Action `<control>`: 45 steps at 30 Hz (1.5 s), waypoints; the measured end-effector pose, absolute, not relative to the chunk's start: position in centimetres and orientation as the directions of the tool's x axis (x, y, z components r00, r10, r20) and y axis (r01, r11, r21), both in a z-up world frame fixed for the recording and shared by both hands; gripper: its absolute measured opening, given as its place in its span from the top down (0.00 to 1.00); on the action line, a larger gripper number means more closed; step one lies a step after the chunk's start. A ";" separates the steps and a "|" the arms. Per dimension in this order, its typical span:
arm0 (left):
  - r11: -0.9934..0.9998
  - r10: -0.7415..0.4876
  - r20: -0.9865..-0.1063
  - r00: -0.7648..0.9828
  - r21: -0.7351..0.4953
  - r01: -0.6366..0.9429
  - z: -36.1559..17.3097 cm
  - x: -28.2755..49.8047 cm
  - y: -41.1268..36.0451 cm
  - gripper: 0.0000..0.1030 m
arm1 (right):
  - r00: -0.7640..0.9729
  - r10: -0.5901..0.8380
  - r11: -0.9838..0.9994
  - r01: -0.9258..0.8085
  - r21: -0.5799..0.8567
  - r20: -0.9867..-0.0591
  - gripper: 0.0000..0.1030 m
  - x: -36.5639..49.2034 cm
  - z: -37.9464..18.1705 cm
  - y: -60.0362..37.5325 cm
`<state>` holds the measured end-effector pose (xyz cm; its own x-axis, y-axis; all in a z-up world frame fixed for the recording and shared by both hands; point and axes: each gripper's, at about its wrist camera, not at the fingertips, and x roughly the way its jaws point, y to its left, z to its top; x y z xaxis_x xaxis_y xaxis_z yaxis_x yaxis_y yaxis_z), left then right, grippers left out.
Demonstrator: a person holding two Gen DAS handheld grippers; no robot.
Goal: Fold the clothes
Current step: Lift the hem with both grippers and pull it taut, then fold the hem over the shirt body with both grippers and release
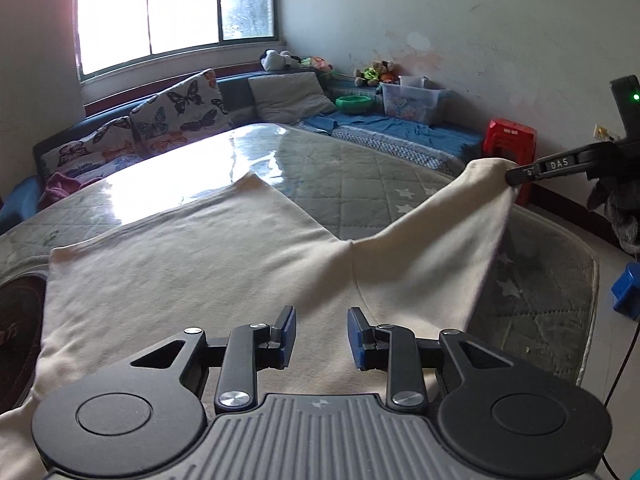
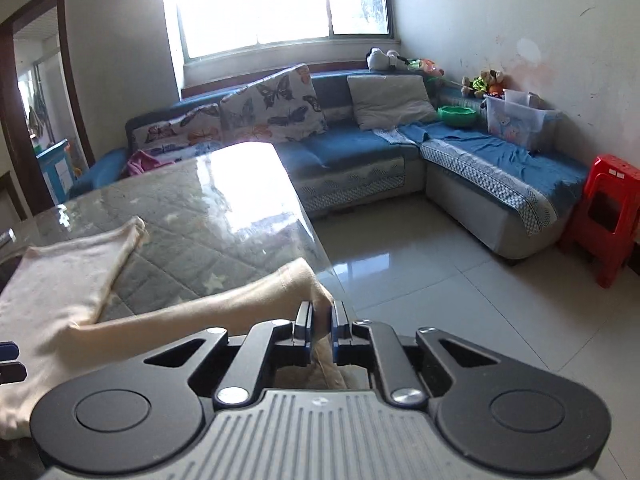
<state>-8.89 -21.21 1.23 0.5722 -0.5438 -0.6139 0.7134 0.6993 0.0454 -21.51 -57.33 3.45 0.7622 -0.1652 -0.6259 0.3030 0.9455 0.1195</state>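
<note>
Two grippers under my control. My right gripper [image 2: 321, 330] is clamped on the sleeve end [image 2: 304, 280] of a cream shirt [image 1: 192, 256], lifting it above the table's edge. My left gripper [image 1: 322, 336] hovers over the shirt body, fingers spread and empty. The shirt lies flat on the glass-topped table [image 1: 360, 176].

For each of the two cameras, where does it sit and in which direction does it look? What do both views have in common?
Left wrist: sits on the left gripper, open above the cream garment on the table, facing the window; the right gripper enters from the right, pinching a sleeve.
Right wrist: sits on the right gripper, shut on the sleeve at the table edge, facing the sofa; the left gripper's tips show at the left edge.
Shared: garment, table, window, sofa, red stool.
</note>
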 end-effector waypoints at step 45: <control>0.904 -0.404 -0.527 0.748 -0.103 0.415 2.6 -11.8 -5.1 0.54 | 0.646 0.432 0.862 -0.500 0.078 -0.629 0.88 -16.0 11.4 -29.0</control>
<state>-11.78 -5.06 2.65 0.7480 -0.4037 -0.5267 0.4150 0.9039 -0.1035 -16.00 -29.00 11.36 0.6463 0.4320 -0.6290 -0.5005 0.8622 0.0779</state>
